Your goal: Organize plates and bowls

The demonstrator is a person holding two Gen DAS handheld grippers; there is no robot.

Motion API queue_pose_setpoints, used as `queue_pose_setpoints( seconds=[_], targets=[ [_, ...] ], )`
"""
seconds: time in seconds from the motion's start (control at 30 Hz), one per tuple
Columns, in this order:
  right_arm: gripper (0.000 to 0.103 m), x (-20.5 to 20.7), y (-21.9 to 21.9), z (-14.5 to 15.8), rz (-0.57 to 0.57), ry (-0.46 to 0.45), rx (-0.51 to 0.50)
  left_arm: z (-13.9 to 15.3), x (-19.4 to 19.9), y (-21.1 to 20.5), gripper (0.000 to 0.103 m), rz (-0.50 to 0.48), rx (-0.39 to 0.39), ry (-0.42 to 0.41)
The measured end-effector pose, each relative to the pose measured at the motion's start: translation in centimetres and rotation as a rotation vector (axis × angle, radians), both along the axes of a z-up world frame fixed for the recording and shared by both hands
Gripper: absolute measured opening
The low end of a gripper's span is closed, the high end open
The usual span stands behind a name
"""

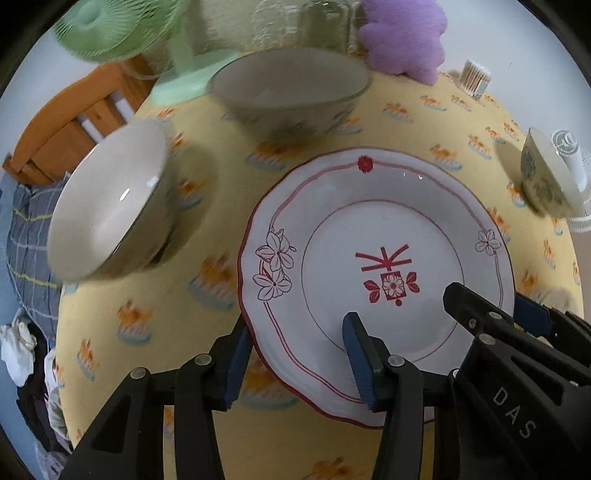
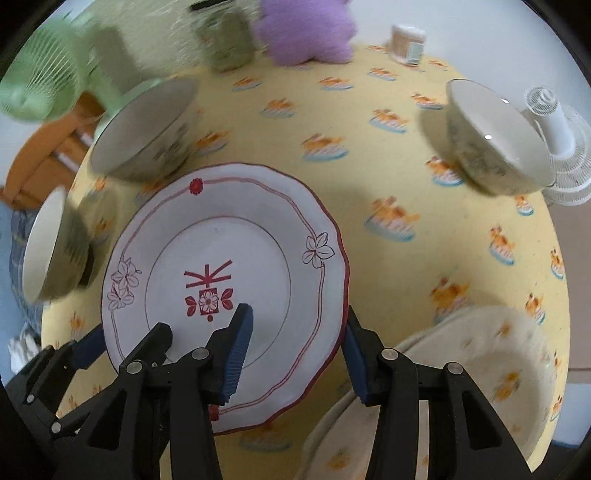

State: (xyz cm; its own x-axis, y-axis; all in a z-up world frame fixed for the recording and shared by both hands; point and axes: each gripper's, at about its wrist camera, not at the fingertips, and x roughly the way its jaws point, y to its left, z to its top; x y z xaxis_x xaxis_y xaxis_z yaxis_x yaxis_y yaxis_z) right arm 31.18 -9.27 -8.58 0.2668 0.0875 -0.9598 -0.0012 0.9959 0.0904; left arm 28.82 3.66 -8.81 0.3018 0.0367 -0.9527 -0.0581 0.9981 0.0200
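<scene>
Left wrist: plate [image 1: 376,229] (red-trimmed) between jaws

Both wrist views look steeply down onto the yellow tablecloth [image 1: 332,122] from close above; the left one sits over the near-left rim of the red-patterned plate [image 1: 376,284], the right one over its near-right rim; both share that plate, the bowls beyond, and the purple plush [image 2: 306,33].

Both the left gripper [image 1: 301,360] and right gripper [image 2: 295,354] are black plastic linkages with silver screws and ribbed blue pads [image 1: 360,363]; white "DAS" lettering sits lower right in the left view.
</scene>
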Motion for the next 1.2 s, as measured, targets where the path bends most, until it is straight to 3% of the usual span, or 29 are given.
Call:
queue_pose_setpoints(
  seconds=[0.43, 0.53, 0.67, 0.77, 1.2],
  targets=[
    [0.051, -4.9, 3.9, -0.3, 0.065, 0.076, -0.009, -0.4, -4.6, 3.1, 0.05, 0.012, -0.022, 0.056],
    [0.051, -4.6, 3.9, -0.4, 0.055, 0.081, -0.019, -0.5, -4.5, 3.1, 0.051, 0.013, -0.03, 0.055],
    [0.052, -3.7, 4.6, -0.3, 0.083, 0.051, -0.083, -0.5, -4.7, 4.2, 0.06, 0.024, -0.047, 0.046],
    [0.061, -2.8, 4.8, -0.4, 0.092, 0.046, -0.072, -0.7, -3.5, 4.2, 0.065, 0.037, -0.051, 0.038],
    [0.062, 0.4, 5.0, -1.8, 0.116, 0.044, -0.051, -0.9, -1.2, 3.7, 0.069, 0.07, -0.028, 0.01]
  ],
)
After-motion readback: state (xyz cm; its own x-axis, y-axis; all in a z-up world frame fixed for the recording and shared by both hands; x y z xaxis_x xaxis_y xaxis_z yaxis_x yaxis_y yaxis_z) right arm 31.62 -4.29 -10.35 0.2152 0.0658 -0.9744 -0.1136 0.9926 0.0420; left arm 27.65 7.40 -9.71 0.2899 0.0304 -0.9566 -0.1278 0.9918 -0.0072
